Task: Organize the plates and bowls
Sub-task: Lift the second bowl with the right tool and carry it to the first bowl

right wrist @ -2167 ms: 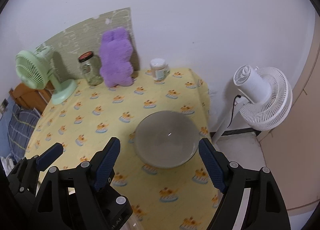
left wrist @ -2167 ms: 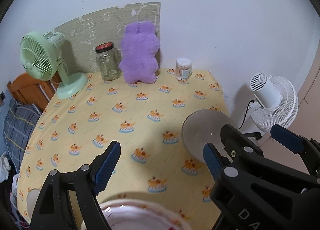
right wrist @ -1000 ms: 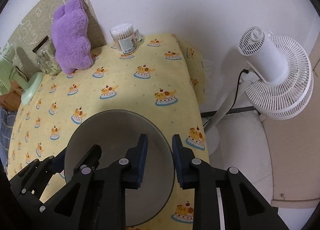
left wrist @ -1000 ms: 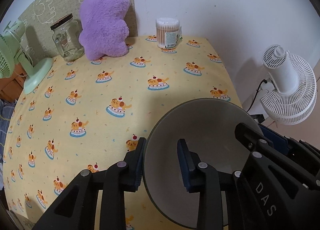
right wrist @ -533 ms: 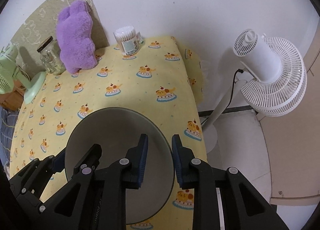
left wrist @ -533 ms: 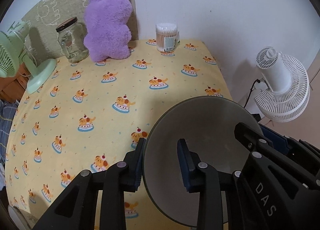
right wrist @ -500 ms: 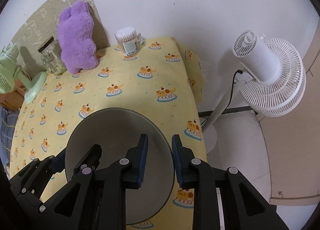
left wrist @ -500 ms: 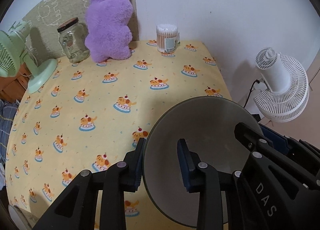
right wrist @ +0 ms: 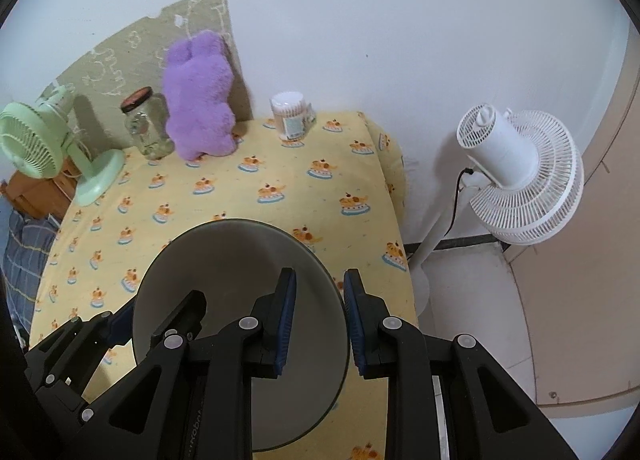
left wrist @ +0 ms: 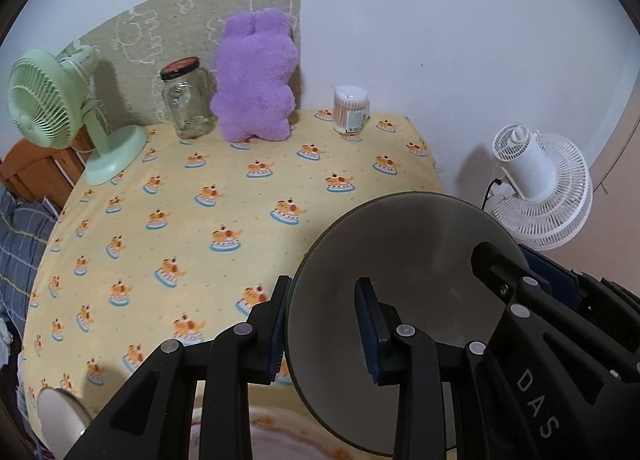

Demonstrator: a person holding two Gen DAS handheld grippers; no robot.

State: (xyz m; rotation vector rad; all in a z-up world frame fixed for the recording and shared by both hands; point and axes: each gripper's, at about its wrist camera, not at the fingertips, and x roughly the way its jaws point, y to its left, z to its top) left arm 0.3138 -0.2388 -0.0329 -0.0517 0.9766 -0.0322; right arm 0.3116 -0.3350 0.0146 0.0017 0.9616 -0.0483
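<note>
A grey bowl (left wrist: 416, 260) is held off the yellow tablecloth by both grippers. My left gripper (left wrist: 322, 318) is shut on the bowl's left rim. My right gripper (right wrist: 318, 312) is shut on its right rim, and the bowl (right wrist: 232, 268) fills the middle of the right wrist view. A pink-rimmed plate (left wrist: 280, 436) lies at the table's near edge below the bowl. A small white dish (left wrist: 60, 416) shows at the near left corner.
At the back of the table stand a green desk fan (left wrist: 48, 107), a glass jar (left wrist: 188, 103), a purple plush (left wrist: 256, 79) and a cotton swab tub (left wrist: 351, 109). A white floor fan (right wrist: 516, 175) stands right of the table (right wrist: 280, 179).
Both grippers closed on the bowl's rim and lifted it. Since then the bowl and both grippers have drawn back toward the table's near edge, so the pink-rimmed plate shows again.
</note>
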